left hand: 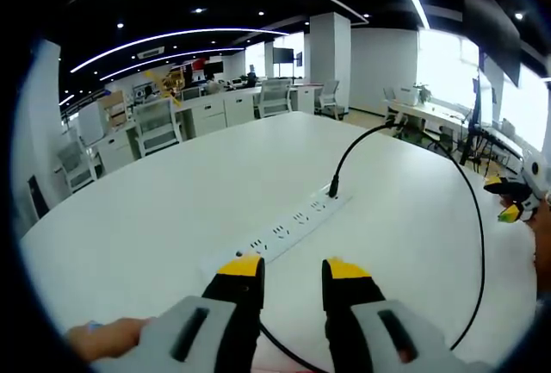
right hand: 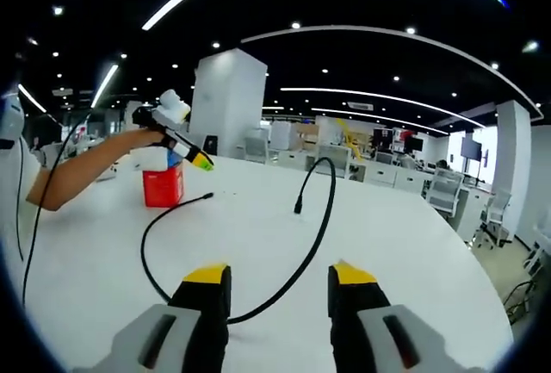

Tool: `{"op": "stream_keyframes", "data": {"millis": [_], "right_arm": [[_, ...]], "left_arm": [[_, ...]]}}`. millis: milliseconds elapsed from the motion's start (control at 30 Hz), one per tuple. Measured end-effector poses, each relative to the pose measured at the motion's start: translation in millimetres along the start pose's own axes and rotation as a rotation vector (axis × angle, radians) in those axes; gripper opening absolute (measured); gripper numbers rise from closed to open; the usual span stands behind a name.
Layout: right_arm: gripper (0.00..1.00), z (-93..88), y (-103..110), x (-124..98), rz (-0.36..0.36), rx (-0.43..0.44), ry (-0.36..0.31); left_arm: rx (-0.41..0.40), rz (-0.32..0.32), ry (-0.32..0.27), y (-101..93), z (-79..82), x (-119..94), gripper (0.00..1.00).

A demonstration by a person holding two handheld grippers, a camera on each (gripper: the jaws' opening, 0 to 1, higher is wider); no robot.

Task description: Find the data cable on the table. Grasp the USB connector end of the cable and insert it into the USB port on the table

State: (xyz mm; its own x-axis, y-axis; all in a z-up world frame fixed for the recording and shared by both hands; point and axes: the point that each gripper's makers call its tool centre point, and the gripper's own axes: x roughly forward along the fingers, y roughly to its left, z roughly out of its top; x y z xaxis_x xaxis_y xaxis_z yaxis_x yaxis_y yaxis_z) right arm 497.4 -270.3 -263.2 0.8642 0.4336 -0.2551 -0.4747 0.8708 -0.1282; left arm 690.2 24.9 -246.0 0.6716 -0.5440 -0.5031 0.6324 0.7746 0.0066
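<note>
the left gripper (left hand: 293,276) hangs low over the white table (left hand: 155,218), its yellow-tipped jaws spread apart with nothing between them. the right gripper (right hand: 280,282) is likewise released, jaws parted and empty, above the same table. in the right gripper view, another gripper (right hand: 176,136) comes in from the left on a person's outstretched arm, beside a red box (right hand: 164,185); i cannot tell how its jaws stand.

just ahead of the left jaws lies a white power strip (left hand: 288,226), and the black data cable (left hand: 478,244) already has one end standing in the strip's far end (left hand: 332,190). from there it arches up and sweeps round in a wide loop toward the near edge. in the right gripper view, the cable (right hand: 314,244) curves across the table, with one end (right hand: 207,195) lying flat near the red box and another (right hand: 298,208) raised off the surface.

the task seems barely begun: nothing is held. to do it well, first settle which loose end is the usb connector; the views are too small to tell. approach that end along its length, clamp on the plug body rather than the soft cord, then line it up squarely with the port before pushing.
</note>
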Motion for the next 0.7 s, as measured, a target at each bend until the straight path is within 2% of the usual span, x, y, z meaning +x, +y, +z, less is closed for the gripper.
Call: {"op": "stream_keyframes", "data": {"millis": [500, 700], "right_arm": [[0.45, 2.7, 1.6, -0.1, -0.014, -0.003, -0.01], [0.43, 3.2, 4.8, 0.4, 0.004, 0.013, -0.013]], "left_arm": [[0.001, 0.0, 0.0, 0.5, 0.1, 0.0, 0.27], [0.002, 0.001, -0.001, 0.5, -0.2, 0.2, 0.27]]}}
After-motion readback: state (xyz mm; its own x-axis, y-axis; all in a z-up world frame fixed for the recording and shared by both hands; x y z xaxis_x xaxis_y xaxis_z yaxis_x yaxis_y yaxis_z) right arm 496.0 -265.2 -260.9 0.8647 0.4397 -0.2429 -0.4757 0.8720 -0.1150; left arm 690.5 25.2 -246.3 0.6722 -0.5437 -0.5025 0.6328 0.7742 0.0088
